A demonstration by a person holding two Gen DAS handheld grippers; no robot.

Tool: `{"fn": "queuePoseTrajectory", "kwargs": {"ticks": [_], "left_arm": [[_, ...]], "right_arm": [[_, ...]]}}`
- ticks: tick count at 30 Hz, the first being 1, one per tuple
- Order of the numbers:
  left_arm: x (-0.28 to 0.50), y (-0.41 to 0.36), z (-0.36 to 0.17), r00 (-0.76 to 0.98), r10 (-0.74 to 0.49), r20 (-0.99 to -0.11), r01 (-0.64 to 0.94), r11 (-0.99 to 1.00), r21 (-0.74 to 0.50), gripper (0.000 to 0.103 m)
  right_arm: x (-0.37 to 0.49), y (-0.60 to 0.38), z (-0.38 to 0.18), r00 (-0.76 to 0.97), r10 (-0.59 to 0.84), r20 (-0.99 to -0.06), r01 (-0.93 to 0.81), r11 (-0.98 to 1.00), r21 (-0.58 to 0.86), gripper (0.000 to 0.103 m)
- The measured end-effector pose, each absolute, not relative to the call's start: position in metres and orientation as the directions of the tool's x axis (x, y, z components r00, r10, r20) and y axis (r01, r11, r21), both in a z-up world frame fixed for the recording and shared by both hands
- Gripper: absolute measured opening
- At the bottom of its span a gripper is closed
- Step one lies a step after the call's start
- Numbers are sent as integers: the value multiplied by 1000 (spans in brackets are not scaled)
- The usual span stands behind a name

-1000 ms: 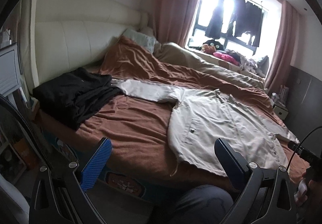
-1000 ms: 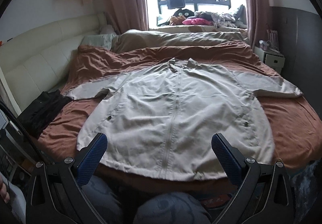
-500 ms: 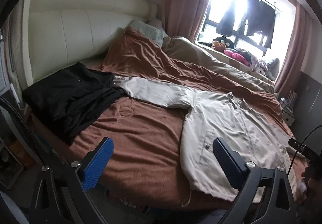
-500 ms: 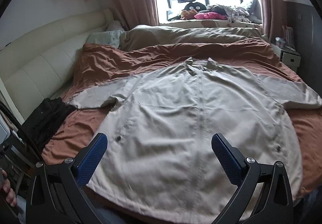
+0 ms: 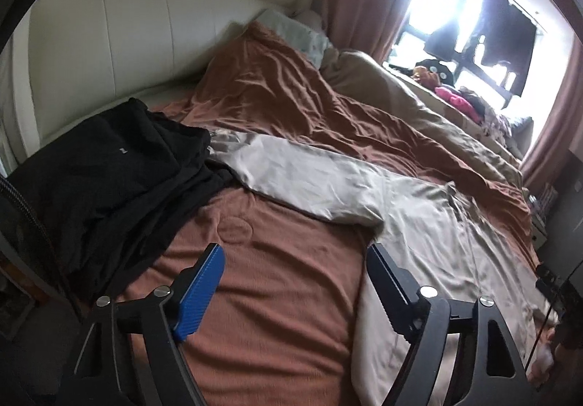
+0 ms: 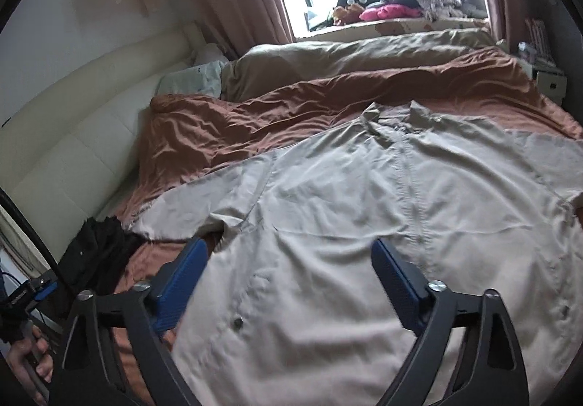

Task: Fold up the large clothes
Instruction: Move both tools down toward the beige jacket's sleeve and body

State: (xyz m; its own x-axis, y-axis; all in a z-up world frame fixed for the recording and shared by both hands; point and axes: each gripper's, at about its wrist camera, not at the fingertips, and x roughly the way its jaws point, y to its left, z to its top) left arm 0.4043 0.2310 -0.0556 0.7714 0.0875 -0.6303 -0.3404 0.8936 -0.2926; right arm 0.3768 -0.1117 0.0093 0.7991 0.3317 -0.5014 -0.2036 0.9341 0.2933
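Observation:
A large beige jacket lies spread front-up on the brown bedspread, zipper running up its middle, collar toward the window. Its left sleeve stretches out to a pile of black clothes. My left gripper hovers over bare bedspread just left of the jacket's side edge, jaws closing with nothing between them. My right gripper hangs above the jacket's lower left front near the armpit; its jaws are closing too and the pads do not touch cloth.
A cream padded headboard runs along the left. A rumpled tan duvet and a pillow lie beyond the jacket. Clothes are heaped on the window sill. A nightstand stands at the right. A hand grips a handle at the lower left.
Both grippers have moved forward over the bed and closer to the jacket. Their jaws have narrowed a little. The jacket and black pile lie as before.

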Motion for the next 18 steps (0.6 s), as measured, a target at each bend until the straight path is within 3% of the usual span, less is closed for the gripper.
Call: {"fn": "queuePoseTrajectory", "kwargs": {"ticks": [9,11,18], "left_arm": [[493,270,-87,722,76,-688,-361,889,-281,77],[511,276,-100,704,63,-707,-372,881,-291,73],[568,302,-139,660,59,-749,-427,850,-310,71]], "right_arm": [[462,-90,-10,730,380,-569,-172,907,385,62],[479,-87,-18,708,393,-586,-162,899,407,59],[532,-66,-36,670,376,-640,-141,911,387,45]]}}
